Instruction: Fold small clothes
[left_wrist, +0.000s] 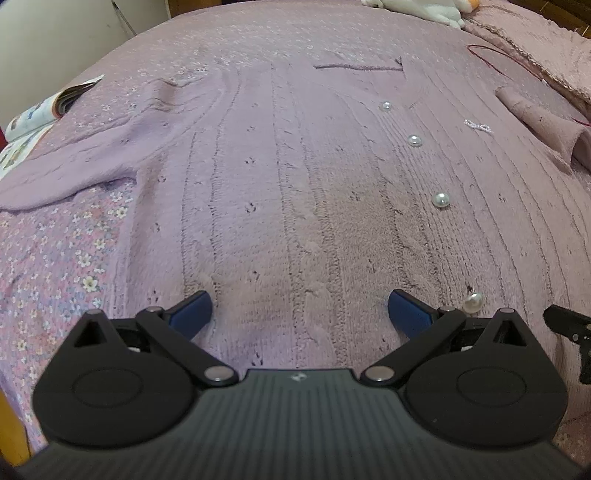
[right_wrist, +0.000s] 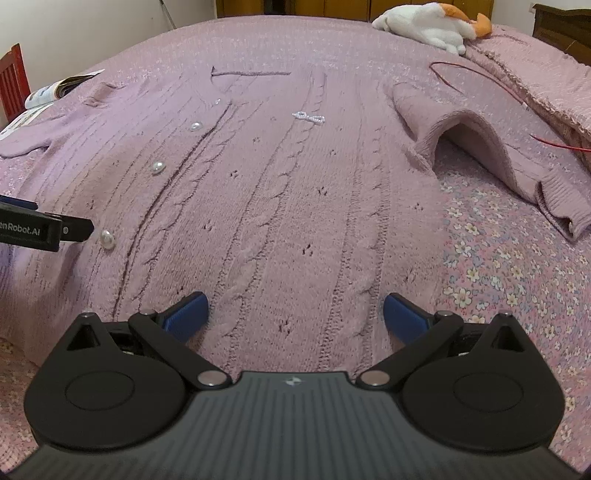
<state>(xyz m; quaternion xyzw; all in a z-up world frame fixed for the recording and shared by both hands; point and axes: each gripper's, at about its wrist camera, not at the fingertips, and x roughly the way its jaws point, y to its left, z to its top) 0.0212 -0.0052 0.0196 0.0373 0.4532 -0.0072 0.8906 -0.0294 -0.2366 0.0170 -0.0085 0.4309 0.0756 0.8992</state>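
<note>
Item: lilac cable-knit cardigan (left_wrist: 295, 184), spread flat and face up on the bed, hem nearest both cameras, neckline far.
Fastening: pearl buttons (left_wrist: 440, 199) in a line down the front placket; the lowest sits just beside the left tongs.
Trim: small beaded bow (right_wrist: 308, 117) on the chest panel to the right of the placket.
Left sleeve: (left_wrist: 66, 177) lying outward over the floral bedspread (left_wrist: 55, 266), fairly flat.
Right sleeve: (right_wrist: 480, 147) bent back on itself, arched up with a hollow under it, cuff pointing toward the hem.
Left tongs: (left_wrist: 300, 312) spread wide, empty, low over the hem to the left of the placket.
Right tongs: (right_wrist: 295, 312) spread wide, empty, low over the hem near the right side seam.
Handling, judged: soft, thick, limp knit; light to moderate in weight; stretches and sags if lifted by one point; not slippery, likely to cling to the bedspread.
Where to grip, judged: pinch cuffs or shoulder seams to bring sleeves in, then both hem corners together; keep off the pearl buttons and the bow, which could snag or pull loose.
Progress, judged: body laid out, no fold made yet.
Surroundings: magazine (left_wrist: 40, 114) at the left edge; plush toy (right_wrist: 428, 26) and red cord (right_wrist: 491, 81) at the far right.
</note>
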